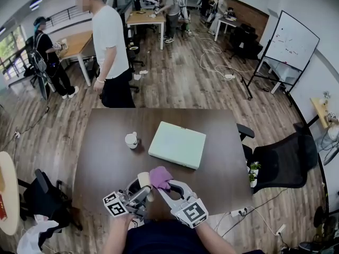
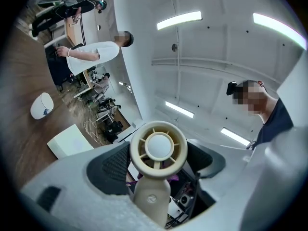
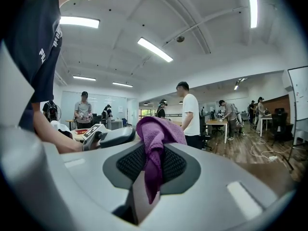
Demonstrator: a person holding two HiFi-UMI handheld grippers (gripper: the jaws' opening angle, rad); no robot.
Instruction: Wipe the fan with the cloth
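A small cream hand-held fan (image 1: 144, 180) is held above the near edge of the dark table (image 1: 100, 163). My left gripper (image 1: 142, 188) is shut on the fan's handle. In the left gripper view the round fan head (image 2: 159, 148) stands upright between the jaws, with the handle (image 2: 151, 198) below it. My right gripper (image 1: 166, 187) is shut on a purple cloth (image 1: 160, 177), which rests against the fan's right side. In the right gripper view the cloth (image 3: 155, 134) bunches over the shut jaws and hangs down between them. A bit of the cloth (image 2: 172, 177) shows behind the fan.
A flat white box (image 1: 177, 144) and a small white cup (image 1: 131, 139) lie mid-table. A person in a white shirt (image 1: 110, 46) stands at the far edge. A black office chair (image 1: 280, 163) and a small plant (image 1: 253, 172) are to the right. A whiteboard (image 1: 291, 41) stands beyond.
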